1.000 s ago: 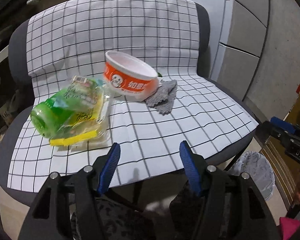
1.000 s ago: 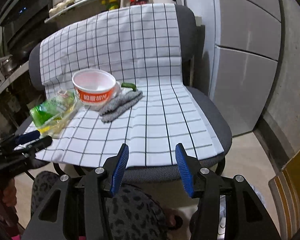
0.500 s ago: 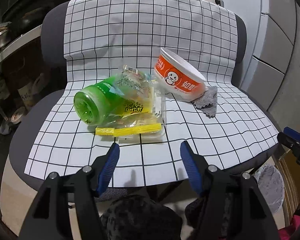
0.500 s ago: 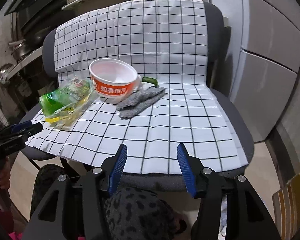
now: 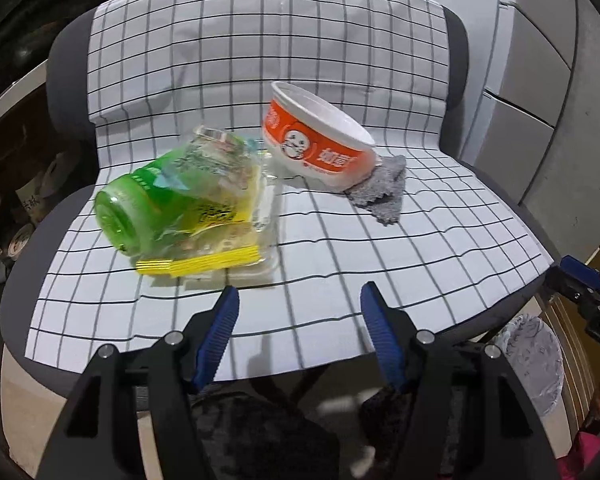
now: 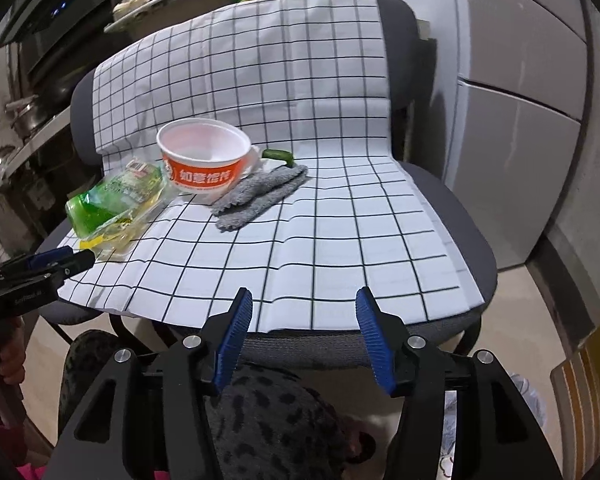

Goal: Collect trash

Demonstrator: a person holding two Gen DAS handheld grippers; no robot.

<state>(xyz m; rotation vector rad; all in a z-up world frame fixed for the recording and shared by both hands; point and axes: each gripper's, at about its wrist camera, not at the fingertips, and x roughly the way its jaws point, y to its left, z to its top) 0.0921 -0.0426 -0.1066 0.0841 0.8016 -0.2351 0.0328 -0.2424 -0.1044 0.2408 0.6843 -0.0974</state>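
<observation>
On the chair's checked cloth lie a green bottle on its side, a clear wrapper with a yellow strip over it, an orange-and-white bowl and a grey rag. My left gripper hovers open over the seat's front edge, short of the wrapper, with nothing between its fingers. My right gripper stands open and empty at the seat's front edge, well short of the bowl, rag and bottle. A small green item peeks out behind the bowl.
A lined bin stands on the floor right of the chair. Grey cabinet fronts are to the right, and cluttered shelves to the left. A patterned trouser leg is below the grippers. The left gripper shows at the left edge.
The left gripper has shifted sideways and now faces the chair more squarely, with bottle and wrapper nearer its fingers. The right gripper has hardly moved; its jaws stand slightly wider.
</observation>
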